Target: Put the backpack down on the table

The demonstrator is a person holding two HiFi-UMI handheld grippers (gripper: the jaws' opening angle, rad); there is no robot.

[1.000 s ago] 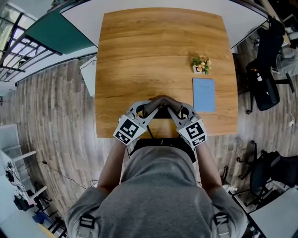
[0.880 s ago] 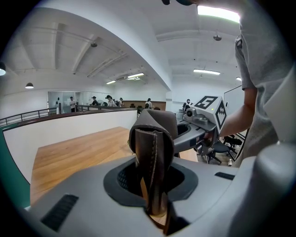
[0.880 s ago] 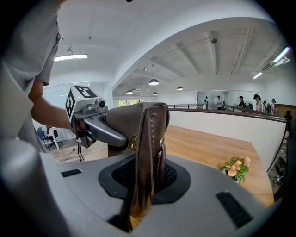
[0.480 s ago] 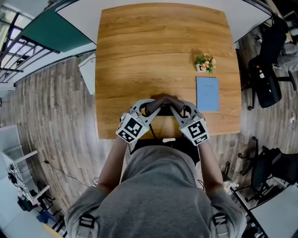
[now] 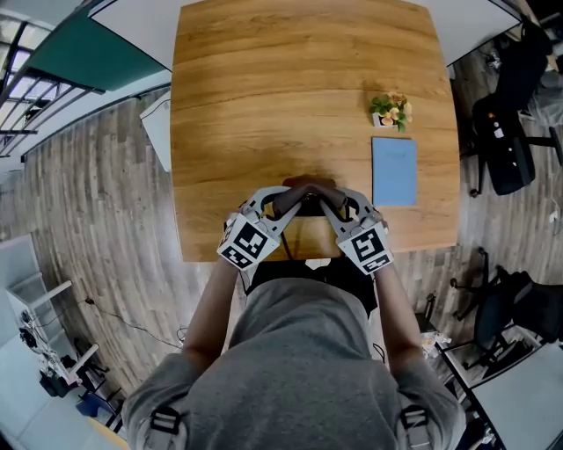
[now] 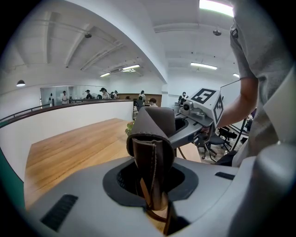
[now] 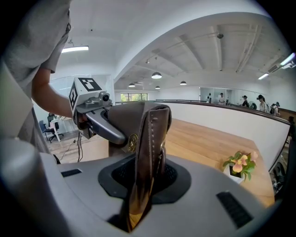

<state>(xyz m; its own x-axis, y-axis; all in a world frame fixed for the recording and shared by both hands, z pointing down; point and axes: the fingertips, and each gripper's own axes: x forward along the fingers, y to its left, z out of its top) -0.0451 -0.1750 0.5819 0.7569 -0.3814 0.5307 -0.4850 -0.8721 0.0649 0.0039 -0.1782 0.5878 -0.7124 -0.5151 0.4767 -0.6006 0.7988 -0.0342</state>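
Observation:
A dark brown leather backpack (image 5: pixel 305 190) hangs between my two grippers at the near edge of the wooden table (image 5: pixel 264 105); its dark body (image 5: pixel 308 269) shows below the edge, against the person. My left gripper (image 5: pixel 280 204) is shut on a brown leather strap (image 6: pixel 151 166) of the bag. My right gripper (image 5: pixel 329 204) is shut on the other strap (image 7: pixel 147 152). Each gripper view shows the opposite gripper close by, the right gripper (image 6: pixel 194 124) and the left gripper (image 7: pixel 101 119), with the bag's top folded between them.
A blue notebook (image 5: pixel 393 171) lies on the table's right side, with a small pot of flowers (image 5: pixel 389 109) just beyond it. Black office chairs (image 5: pixel 506 132) stand on the floor to the right. A white table edge (image 5: pixel 132 18) borders the far side.
Both grippers have sunk a little with the backpack, still shut on its straps. The head view has shifted, so the table sits slightly further left and lower in the picture.

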